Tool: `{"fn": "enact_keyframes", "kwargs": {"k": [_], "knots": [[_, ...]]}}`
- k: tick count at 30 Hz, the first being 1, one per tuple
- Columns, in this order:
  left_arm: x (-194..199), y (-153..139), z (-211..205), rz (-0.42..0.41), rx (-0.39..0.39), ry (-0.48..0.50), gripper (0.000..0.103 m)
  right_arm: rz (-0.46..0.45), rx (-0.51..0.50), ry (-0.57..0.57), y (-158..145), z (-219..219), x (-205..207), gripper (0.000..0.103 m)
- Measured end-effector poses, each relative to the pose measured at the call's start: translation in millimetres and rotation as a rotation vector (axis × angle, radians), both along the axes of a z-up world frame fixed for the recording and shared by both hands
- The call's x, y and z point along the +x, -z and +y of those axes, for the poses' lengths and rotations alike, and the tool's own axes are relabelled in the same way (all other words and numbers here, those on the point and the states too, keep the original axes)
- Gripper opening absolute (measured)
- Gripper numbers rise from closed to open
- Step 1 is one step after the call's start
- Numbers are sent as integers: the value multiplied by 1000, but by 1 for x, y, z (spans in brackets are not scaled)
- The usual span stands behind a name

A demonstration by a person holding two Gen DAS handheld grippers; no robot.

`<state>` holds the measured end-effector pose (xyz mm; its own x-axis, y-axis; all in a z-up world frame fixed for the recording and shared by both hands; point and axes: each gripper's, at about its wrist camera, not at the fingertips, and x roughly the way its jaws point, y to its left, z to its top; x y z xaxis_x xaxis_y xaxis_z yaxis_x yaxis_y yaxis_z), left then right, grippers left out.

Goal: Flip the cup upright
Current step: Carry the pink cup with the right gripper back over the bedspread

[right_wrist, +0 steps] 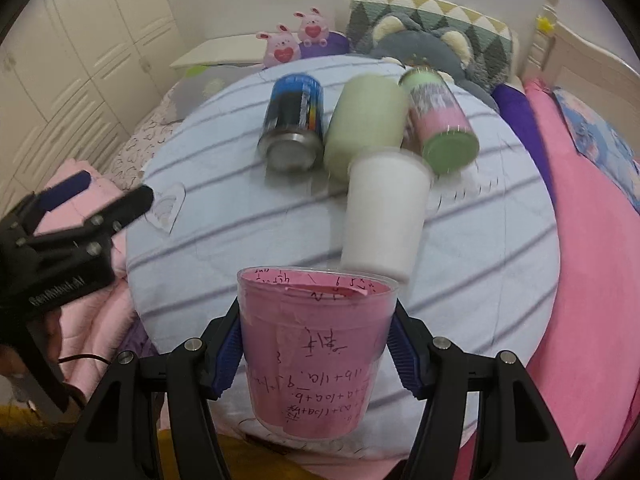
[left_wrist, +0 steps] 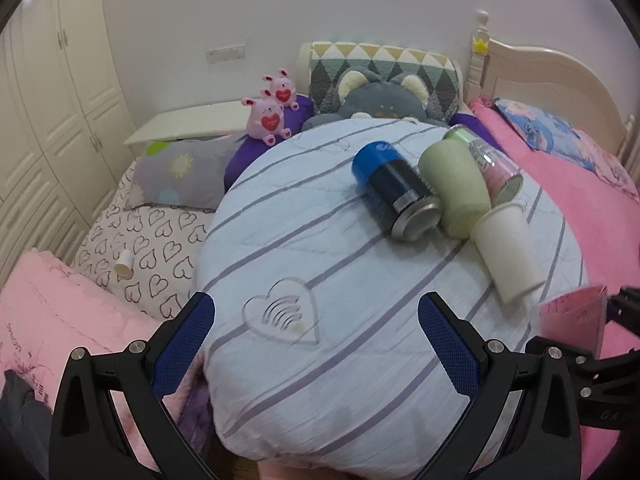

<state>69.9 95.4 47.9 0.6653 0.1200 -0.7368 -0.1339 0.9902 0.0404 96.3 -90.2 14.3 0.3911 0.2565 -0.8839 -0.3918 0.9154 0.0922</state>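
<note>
My right gripper [right_wrist: 316, 344] is shut on a clear plastic cup lined with pink paper [right_wrist: 316, 352]. The cup is held upright, mouth up, above the near edge of the striped round cushion [right_wrist: 240, 232]. Its edge also shows in the left wrist view [left_wrist: 572, 316]. A white paper cup [right_wrist: 384, 216] lies on its side on the cushion, also in the left wrist view [left_wrist: 506, 256]. My left gripper [left_wrist: 316, 344] is open and empty over the cushion's near left part; it shows at the left of the right wrist view [right_wrist: 76, 204].
A blue-black can [left_wrist: 396, 192], a pale green cup [left_wrist: 456, 188] and a pink-green can [left_wrist: 496, 168] lie on their sides behind the white cup. Plush toys [left_wrist: 272, 116] and pillows sit at the back. Pink bedding [left_wrist: 600, 216] is at the right.
</note>
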Motion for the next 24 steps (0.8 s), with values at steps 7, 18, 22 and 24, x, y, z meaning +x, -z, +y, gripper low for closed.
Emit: {"fn": "enact_keyframes", "kwargs": {"k": [7, 18, 22, 24], "knots": [[-13, 16, 15, 10, -4, 49, 103, 81, 82, 112, 33, 20, -10, 64], [-5, 41, 31, 52, -72, 115, 103, 59, 33, 243, 47, 43, -6, 79], [-6, 44, 37, 56, -82, 102, 103, 56, 34, 245, 42, 42, -7, 79], [-7, 43, 40, 56, -93, 92, 103, 39, 8, 248, 39, 42, -10, 79]]}}
